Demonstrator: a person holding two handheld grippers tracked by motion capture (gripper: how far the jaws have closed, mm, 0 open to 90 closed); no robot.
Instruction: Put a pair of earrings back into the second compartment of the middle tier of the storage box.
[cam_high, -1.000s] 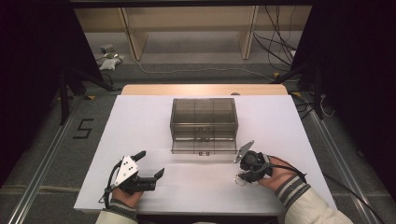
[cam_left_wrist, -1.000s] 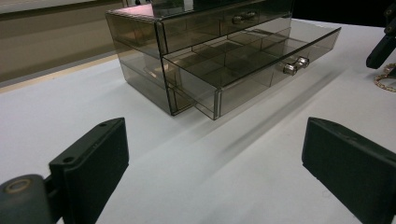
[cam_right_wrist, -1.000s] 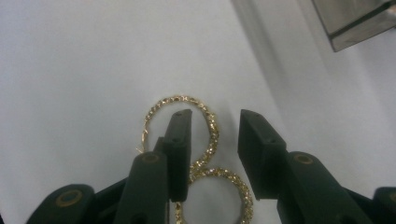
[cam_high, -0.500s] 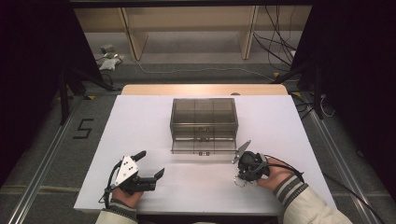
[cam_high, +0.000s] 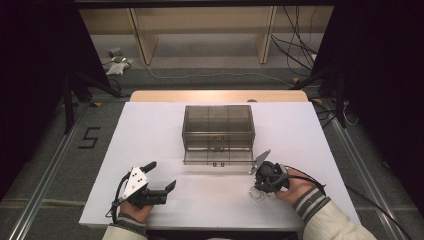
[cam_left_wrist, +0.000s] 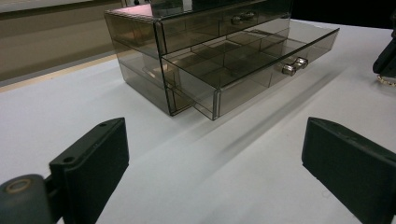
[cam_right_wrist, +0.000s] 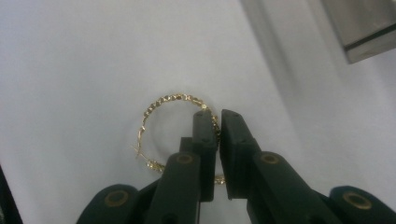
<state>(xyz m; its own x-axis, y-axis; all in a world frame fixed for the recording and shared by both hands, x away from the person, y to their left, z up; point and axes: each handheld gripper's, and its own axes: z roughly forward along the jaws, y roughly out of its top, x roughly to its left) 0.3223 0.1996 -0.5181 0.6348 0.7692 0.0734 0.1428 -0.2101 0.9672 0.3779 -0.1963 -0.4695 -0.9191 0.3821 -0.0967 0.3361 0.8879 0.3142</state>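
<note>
High view: the right tongs (cam_high: 260, 186) sit lower and nearer the front edge of the white bench (cam_high: 150, 130) than a second ago, tipped down onto a gold hoop earring (cam_high: 258, 195); the left tongs (cam_high: 159, 181) have not moved. The smoked drawer box (cam_high: 218, 131) has its bottom drawer (cam_high: 218, 158) pulled out.

Left gripper view: the left tongs (cam_left_wrist: 215, 163) are spread wide over bare bench.

Right gripper view: the right tongs (cam_right_wrist: 217, 122) are pressed together on the hoop's rim (cam_right_wrist: 161, 102), which lies on the bench.
</note>
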